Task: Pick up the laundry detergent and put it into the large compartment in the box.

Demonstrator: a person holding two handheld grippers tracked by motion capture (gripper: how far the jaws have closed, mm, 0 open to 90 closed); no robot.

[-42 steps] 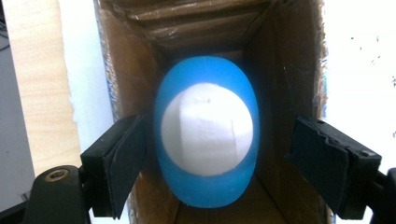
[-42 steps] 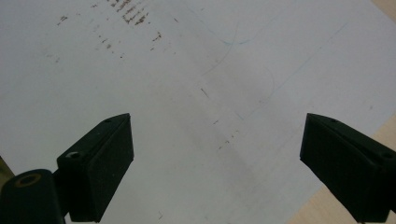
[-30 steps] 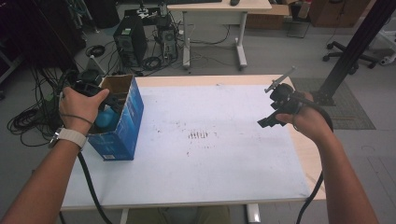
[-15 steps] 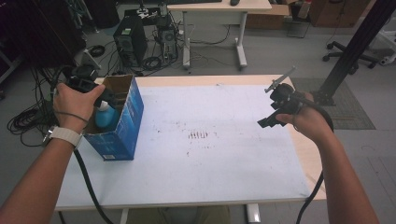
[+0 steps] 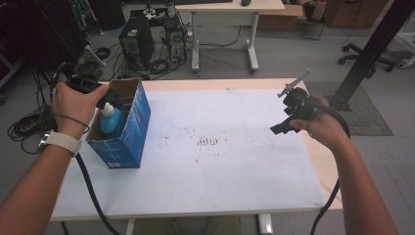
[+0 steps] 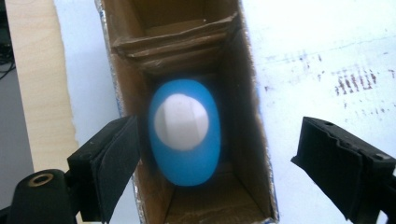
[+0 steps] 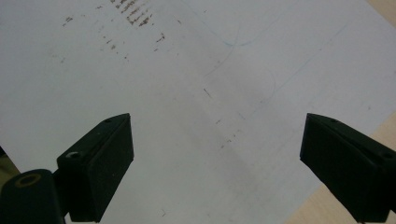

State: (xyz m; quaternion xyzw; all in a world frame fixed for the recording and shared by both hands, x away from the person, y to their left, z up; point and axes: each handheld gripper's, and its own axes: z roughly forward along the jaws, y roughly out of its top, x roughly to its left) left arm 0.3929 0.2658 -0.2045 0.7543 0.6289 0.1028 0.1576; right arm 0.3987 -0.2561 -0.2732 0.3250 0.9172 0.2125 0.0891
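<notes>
An open blue cardboard box (image 5: 131,133) stands on the left of the white-covered table (image 5: 235,171). Inside it a light blue bottle (image 5: 110,121) with a white cap stands upright. My left gripper (image 5: 108,99) hangs just above the box's far end, open, and its pads touch nothing. In the left gripper view the bottle (image 6: 184,135) sits deep between the brown inner walls of the box (image 6: 247,116), below the wide-apart jaws of my left gripper (image 6: 217,140). My right gripper (image 5: 278,128) hovers over the table's right side, open and holding nothing. In the right gripper view that gripper (image 7: 215,140) looks down on the bare stained sheet.
Brown ink marks (image 5: 209,142) stain the middle of the sheet. Beyond the table a computer tower (image 5: 137,46), tangled cables (image 5: 24,125) and a second desk (image 5: 230,19) stand on the floor. A black post (image 5: 369,54) rises at the right.
My left hand has risen out of the box and drawn a little toward its far left, uncovering the bottle, which stays inside. The right hand has kept still.
</notes>
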